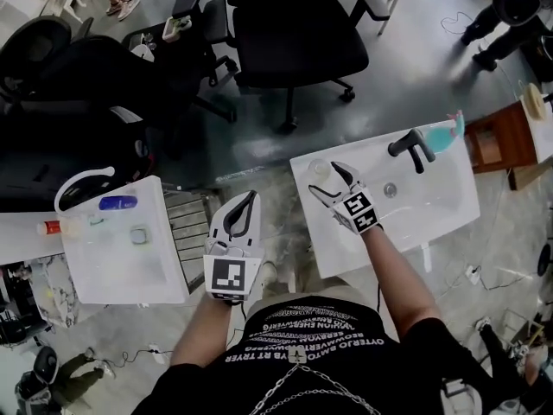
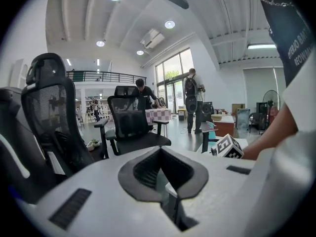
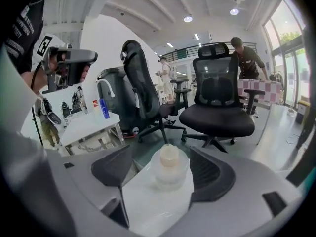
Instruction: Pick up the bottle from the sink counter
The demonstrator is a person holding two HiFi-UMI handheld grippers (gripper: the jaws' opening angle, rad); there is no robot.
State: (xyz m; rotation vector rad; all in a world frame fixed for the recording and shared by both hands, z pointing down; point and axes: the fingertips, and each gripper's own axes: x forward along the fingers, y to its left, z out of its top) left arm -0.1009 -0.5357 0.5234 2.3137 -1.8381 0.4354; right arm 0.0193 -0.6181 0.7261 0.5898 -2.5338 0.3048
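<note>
A small clear bottle (image 1: 319, 169) with a pale cap stands upright on the near left corner of the white sink counter (image 1: 449, 206). In the right gripper view the bottle (image 3: 169, 168) sits between the two dark jaws. My right gripper (image 1: 325, 178) (image 3: 162, 154) is open around it, with a gap on the left side and the right jaw close beside it. My left gripper (image 1: 251, 195) (image 2: 160, 150) hangs over the floor between the two counters, shut with its tips together and nothing in it.
A black faucet (image 1: 413, 148) and a teal bottle (image 1: 447, 133) stand at the sink's back. A second white sink counter (image 1: 164, 271) at left carries a blue bottle (image 1: 117, 203). Black office chairs (image 1: 294, 41) stand beyond. A wooden stand (image 1: 497, 141) is at right.
</note>
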